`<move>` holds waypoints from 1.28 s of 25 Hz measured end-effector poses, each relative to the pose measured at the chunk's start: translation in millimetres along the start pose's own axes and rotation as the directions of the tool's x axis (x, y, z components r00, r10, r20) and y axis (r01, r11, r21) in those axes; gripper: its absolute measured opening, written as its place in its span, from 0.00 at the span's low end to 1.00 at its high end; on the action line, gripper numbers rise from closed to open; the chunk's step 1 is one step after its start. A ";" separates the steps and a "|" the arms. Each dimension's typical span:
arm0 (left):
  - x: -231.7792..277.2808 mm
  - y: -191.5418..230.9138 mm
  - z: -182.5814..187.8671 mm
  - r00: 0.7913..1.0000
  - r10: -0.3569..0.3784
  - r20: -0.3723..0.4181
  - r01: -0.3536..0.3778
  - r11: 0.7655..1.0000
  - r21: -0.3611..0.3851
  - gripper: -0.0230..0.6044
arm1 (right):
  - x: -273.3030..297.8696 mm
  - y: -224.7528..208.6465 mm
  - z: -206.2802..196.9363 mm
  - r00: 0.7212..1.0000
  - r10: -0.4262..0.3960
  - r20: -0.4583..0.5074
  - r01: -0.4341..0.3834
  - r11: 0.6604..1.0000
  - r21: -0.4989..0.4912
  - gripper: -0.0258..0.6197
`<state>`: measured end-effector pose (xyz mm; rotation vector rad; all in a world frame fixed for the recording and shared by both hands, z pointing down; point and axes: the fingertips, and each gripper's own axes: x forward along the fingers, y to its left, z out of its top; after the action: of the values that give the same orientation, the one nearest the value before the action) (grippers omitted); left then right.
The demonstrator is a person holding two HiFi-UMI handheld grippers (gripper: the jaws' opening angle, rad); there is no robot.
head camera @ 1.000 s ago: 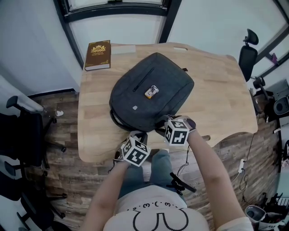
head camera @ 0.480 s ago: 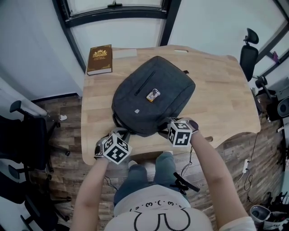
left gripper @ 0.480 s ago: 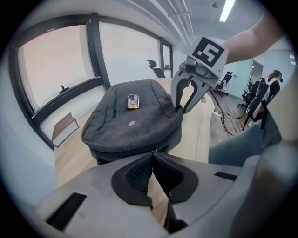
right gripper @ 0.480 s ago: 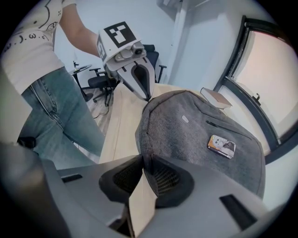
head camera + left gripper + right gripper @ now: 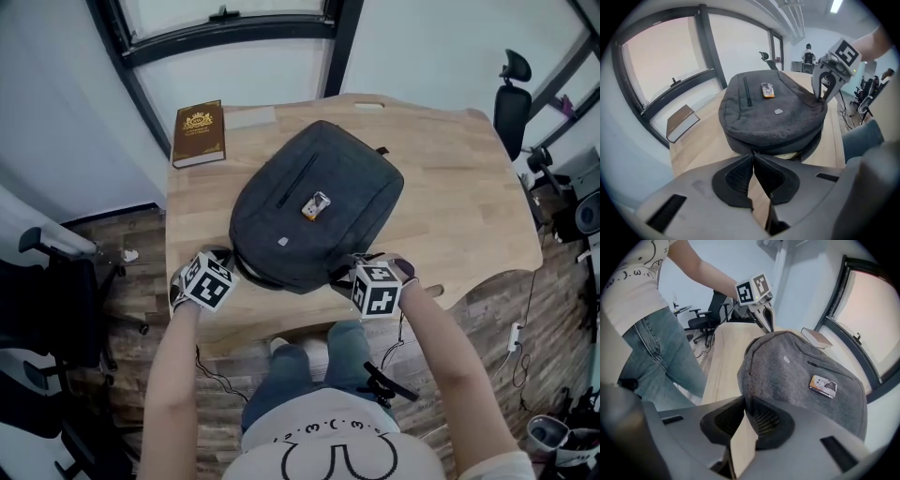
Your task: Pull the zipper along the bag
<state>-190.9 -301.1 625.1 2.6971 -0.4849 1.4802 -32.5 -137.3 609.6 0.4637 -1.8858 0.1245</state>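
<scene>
A dark grey backpack (image 5: 314,192) lies flat on the wooden table (image 5: 450,187), with an orange tag (image 5: 314,205) on top. My left gripper (image 5: 228,265) is at the bag's near left corner. In the left gripper view its jaws (image 5: 752,157) are shut on the zipper pull (image 5: 752,152). Right of the pull the zip gapes, and something pale (image 5: 797,157) shows inside. My right gripper (image 5: 353,269) is at the bag's near right corner. Its jaws are closing with the bag's edge (image 5: 743,390) pinched between the pads.
A brown book (image 5: 198,133) lies at the table's far left corner. Black office chairs stand at the left (image 5: 52,281) and far right (image 5: 511,98). A window frame (image 5: 225,28) runs behind the table. The person's legs (image 5: 314,361) are at the near edge.
My left gripper has travelled left along the bag's near edge, from close beside the right gripper to the left corner. The right gripper has stayed at its corner.
</scene>
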 end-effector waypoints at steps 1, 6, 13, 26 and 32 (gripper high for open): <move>0.9 2.9 1.9 1.000 -0.012 0.005 0.012 0.999 -0.030 0.07 | 0.8 -0.8 0.1 1.000 -0.002 0.005 0.002 1.000 0.006 0.21; -5.4 -10.6 7.9 0.992 -0.112 0.060 0.116 0.991 -0.071 0.07 | 2.3 -4.5 -15.4 0.999 0.025 -0.022 -0.024 0.998 0.050 0.21; -6.5 -104.2 23.2 0.949 -0.285 0.135 0.295 0.954 -0.062 0.07 | -22.0 -13.9 -87.7 0.980 -0.021 -0.199 0.035 0.997 0.064 0.25; 28.0 -218.7 103.0 0.876 -0.410 0.252 0.463 0.863 -0.203 0.07 | -92.4 -13.1 -123.2 0.969 -0.149 -0.200 0.195 0.952 0.237 0.49; 43.5 -253.3 137.7 0.865 -0.444 0.235 0.480 0.868 -0.127 0.07 | -74.1 9.7 -98.1 0.990 -0.110 -0.093 0.134 0.939 0.316 0.47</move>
<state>15.1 -94.9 617.2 2.5735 0.0389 0.9923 71.6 -79.4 578.0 0.7873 -1.7635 0.3657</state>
